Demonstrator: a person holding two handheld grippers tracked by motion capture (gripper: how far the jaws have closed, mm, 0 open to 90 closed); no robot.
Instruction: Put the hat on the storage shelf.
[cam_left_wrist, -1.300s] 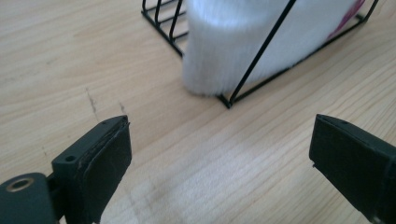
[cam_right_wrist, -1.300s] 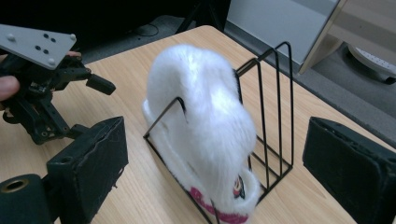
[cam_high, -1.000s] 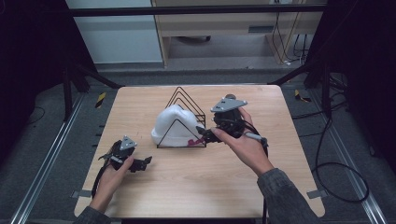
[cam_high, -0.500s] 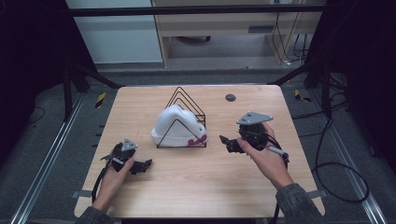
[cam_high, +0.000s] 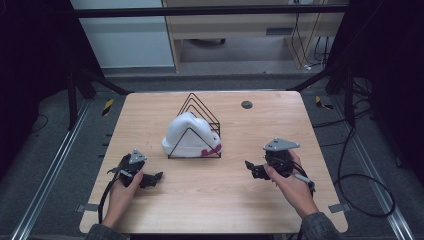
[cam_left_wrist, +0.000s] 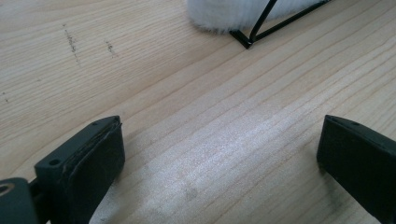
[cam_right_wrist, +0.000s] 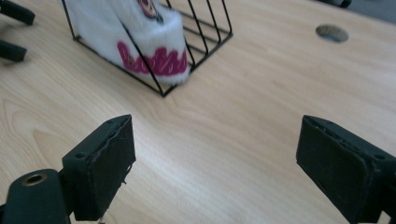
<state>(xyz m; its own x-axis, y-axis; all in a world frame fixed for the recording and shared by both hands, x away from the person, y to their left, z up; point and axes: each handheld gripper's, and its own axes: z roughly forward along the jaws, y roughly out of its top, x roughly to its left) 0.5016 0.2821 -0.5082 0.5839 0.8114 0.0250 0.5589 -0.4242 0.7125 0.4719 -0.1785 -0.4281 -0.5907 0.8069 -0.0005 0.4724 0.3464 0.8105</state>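
White hat (cam_high: 189, 136) with pink lettering sits inside the black wire rack (cam_high: 196, 129), mid tabletop (cam_high: 210, 200). It's tucked between the triangular wires, with its brim end at the rack's front edge on the right side.

Left gripper (cam_high: 154, 179): near the front-left of the tabletop, held low, pointing right, toward the middle of the tabletop. Left hand (cam_high: 120, 192) wraps the body from behind, forearm coming in from the bottom edge. Fingers (cam_left_wrist: 88, 172) spread wide and have just been opening; just bare wood between them. Rack corner and hat edge sit ahead of them, well apart.

Right gripper (cam_high: 253, 169): front-right of the tabletop, pointing left toward the rack, grey plate on top. Right hand (cam_high: 290, 182) grips it from behind, forearm angled in from bottom right. Fingers (cam_right_wrist: 100, 165) wide open, nothing held, wood grain between them. Hat and rack lie ahead and to the left in the right gripper view, apart from the fingers.

Dark round grommet (cam_high: 246, 104) near the far edge.
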